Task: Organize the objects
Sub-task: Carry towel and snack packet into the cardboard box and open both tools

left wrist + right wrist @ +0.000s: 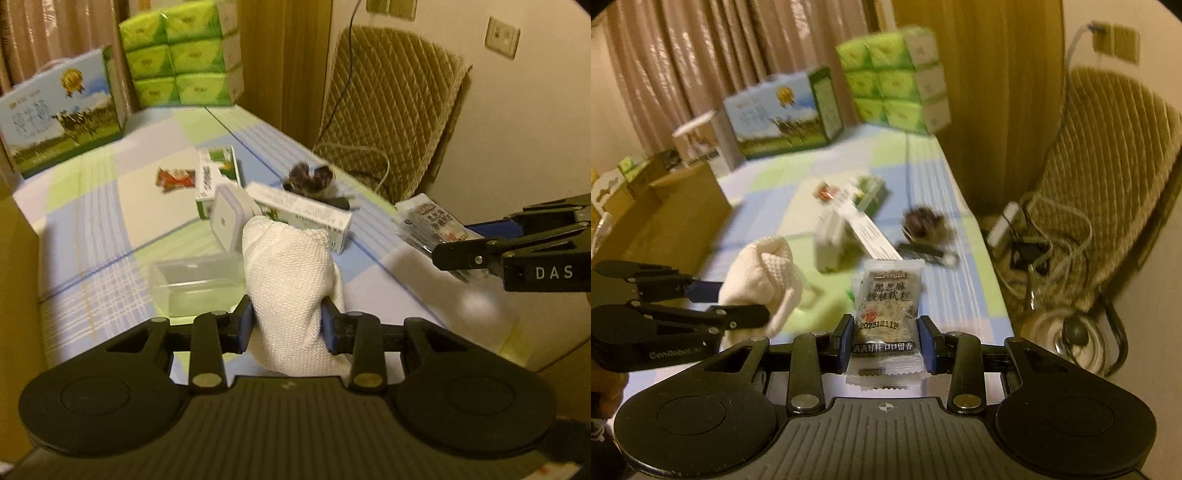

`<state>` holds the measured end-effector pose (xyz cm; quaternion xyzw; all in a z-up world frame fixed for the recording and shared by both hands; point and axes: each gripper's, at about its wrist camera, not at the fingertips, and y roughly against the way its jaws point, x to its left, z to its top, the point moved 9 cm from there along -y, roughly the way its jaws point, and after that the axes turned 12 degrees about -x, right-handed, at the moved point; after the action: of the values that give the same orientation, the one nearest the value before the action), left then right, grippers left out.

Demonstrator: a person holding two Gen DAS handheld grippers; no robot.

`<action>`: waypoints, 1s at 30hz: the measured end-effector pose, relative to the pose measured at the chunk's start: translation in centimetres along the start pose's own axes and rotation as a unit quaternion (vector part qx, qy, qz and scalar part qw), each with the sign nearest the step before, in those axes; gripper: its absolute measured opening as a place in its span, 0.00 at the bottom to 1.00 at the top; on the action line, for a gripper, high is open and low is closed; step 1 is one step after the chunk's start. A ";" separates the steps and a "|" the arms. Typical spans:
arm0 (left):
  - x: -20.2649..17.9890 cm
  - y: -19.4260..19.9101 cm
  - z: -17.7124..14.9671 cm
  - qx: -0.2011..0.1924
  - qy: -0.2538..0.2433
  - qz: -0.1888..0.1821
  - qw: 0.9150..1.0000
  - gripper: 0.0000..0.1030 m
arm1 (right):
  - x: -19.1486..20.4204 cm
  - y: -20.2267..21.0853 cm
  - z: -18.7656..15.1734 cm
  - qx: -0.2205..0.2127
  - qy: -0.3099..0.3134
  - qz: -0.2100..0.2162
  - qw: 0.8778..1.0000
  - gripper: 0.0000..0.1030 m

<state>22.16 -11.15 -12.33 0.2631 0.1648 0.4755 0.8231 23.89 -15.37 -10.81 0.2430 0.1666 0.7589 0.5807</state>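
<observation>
My left gripper (288, 325) is shut on a white knitted pouch (288, 273), held above the checked tablecloth; the pouch (764, 273) shows again in the right wrist view, with the left gripper (742, 301) entering from the left. My right gripper (886, 343) is shut on a clear snack packet (888, 306) with dark print, its pads pressing both side edges. In the left wrist view that right gripper (436, 254) reaches in from the right with the packet (428, 221). A clear plastic box (195, 284) lies below the pouch, with its grey-white lid (227, 218) just behind it.
Two green-white cartons (216, 177) (306, 218), a red packet (175, 177) and a dark furry thing (310, 179) lie on the table (92, 221). A cow-print box (62, 114) and stacked green tissue packs (181, 55) stand at the back. A quilted chair (391, 110) is beside the table's right edge.
</observation>
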 end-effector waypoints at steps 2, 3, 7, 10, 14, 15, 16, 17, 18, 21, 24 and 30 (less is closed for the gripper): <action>0.5 1.7 0.8 -0.011 0.002 0.006 1.000 0.31 | 1.7 0.9 1.3 -0.013 0.010 0.011 1.000 0.33; 0.9 2.5 1.2 -0.015 0.005 0.009 1.000 0.30 | 2.6 1.3 1.9 -0.019 0.015 0.018 1.000 0.33; 3.6 6.6 2.8 -0.038 0.022 0.032 0.999 0.31 | 7.3 2.3 4.6 -0.040 0.033 0.057 0.997 0.33; 6.3 10.2 3.8 -0.056 0.034 0.058 0.996 0.31 | 11.3 2.4 6.1 -0.051 0.045 0.087 0.994 0.33; 11.1 14.9 4.4 -0.071 0.042 0.100 0.992 0.31 | 17.6 2.1 7.7 -0.059 0.065 0.134 0.987 0.33; 12.2 15.9 4.3 -0.071 0.043 0.111 0.990 0.31 | 19.3 1.9 8.1 -0.059 0.070 0.146 0.985 0.33; 13.7 17.0 4.2 -0.071 0.046 0.125 0.989 0.31 | 20.7 1.7 8.2 -0.058 0.072 0.156 0.983 0.33; 15.0 17.9 3.8 -0.071 0.049 0.135 0.987 0.31 | 22.1 1.4 8.3 -0.057 0.074 0.166 0.982 0.33; 16.4 18.6 3.5 -0.069 0.052 0.146 0.986 0.31 | 23.6 0.9 8.5 -0.055 0.076 0.176 0.980 0.33; 20.7 20.7 2.1 -0.055 0.063 0.180 0.980 0.31 | 27.4 -0.8 8.6 -0.046 0.077 0.202 0.975 0.33; 24.6 21.9 0.6 -0.041 0.074 0.206 0.975 0.31 | 30.6 -2.6 8.4 -0.033 0.077 0.221 0.972 0.33; 29.2 21.5 -1.6 -0.024 0.095 0.219 0.971 0.31 | 34.2 -7.5 6.9 0.000 0.077 0.226 0.971 0.33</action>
<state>20.74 23.44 -1.59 0.2264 0.1690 0.6711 0.6854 26.67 19.40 -3.11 0.2152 0.1517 0.8868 0.3797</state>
